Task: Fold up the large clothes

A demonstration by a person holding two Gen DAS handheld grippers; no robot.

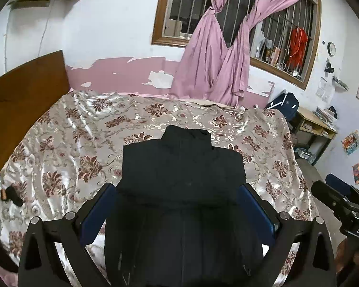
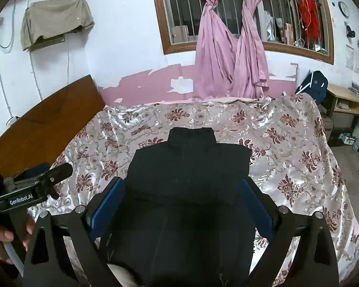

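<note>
Left wrist view: black jacket (image 1: 182,167) lies flat, collar far, both grippers' jaws apart above it

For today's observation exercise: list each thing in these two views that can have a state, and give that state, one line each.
black jacket: lying flat on the bed, sleeves folded in, collar toward the wall
left gripper: fingers open, holding nothing
right gripper: fingers open, holding nothing
bedspread: spread over the bed, wrinkled
pink curtains: twisted and knotted, drawn aside
wall paint: peeling in patches
</note>
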